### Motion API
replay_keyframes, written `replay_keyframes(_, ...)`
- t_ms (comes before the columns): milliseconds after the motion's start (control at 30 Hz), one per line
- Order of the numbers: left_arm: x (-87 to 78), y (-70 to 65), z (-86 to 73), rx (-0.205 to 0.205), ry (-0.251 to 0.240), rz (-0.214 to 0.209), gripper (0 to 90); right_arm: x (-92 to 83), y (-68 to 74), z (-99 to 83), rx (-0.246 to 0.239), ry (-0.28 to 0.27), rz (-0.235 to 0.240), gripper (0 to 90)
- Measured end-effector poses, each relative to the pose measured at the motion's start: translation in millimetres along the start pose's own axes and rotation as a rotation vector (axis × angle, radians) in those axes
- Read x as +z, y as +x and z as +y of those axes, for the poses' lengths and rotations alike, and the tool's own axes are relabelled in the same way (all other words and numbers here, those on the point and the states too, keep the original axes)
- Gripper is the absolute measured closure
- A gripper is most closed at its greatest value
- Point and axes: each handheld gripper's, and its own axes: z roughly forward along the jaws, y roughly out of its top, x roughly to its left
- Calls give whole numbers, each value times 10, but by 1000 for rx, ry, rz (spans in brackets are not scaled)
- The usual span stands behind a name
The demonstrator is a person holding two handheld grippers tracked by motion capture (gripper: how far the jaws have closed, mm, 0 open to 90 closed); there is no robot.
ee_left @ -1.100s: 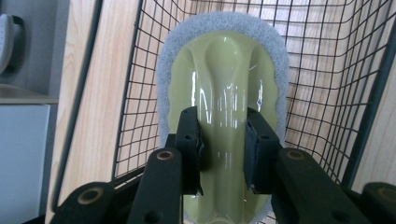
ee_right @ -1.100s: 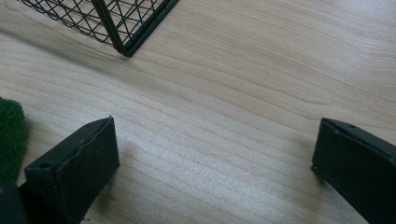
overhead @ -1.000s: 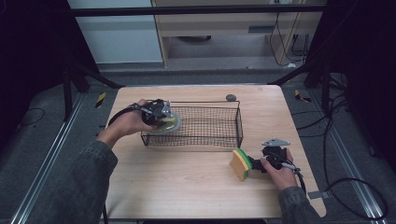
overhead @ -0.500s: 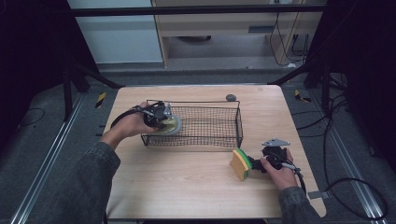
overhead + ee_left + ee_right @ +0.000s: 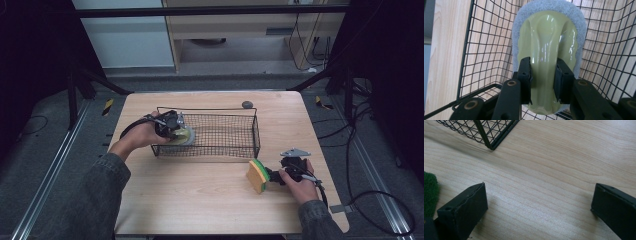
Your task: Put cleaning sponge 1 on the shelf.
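Almost nothing had changed over the last second, and that told me something. My left gripper [image 5: 543,72] had barely shifted at the left end of the wire basket [image 5: 220,110], its fingers clamped as before on the glossy yellow-green handle of the scrubber [image 5: 547,32]. The scrubber's pale pad faced away from me into the mesh. It hung inside the basket at that end, and I could not tell whether it had touched the basket floor yet. My right gripper [image 5: 539,186] had not moved either. It rested low over the desk [image 5: 200,200] near the front right corner of the basket, with its fingers spread wide and nothing between them. The yellow sponge [image 5: 257,176] with its green face stood on edge just beside one finger, outside the gap. I judged that the scrubber was as good as delivered and only needed lowering and letting go. The sponge was not yet grasped. Until my left fingers opened, I read the work as paused at the point of release rather than moving on.
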Motion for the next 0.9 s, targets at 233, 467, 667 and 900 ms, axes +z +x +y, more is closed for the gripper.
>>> replay_keyframes(233,0,-30,3,-16,-9,-14,673,0,0,0,0,0,0,7)
replay_keyframes(467,-13,-41,-20,-33,-28,-25,639,0,-1,0,-1,0,0,7)
replay_keyframes(667,-122,-16,-46,-71,-84,-28,608,0,-1,0,-1,0,-1,7)
replay_keyframes(900,-234,0,-57,-95,-126,16,591,0,-1,0,-1,0,0,7)
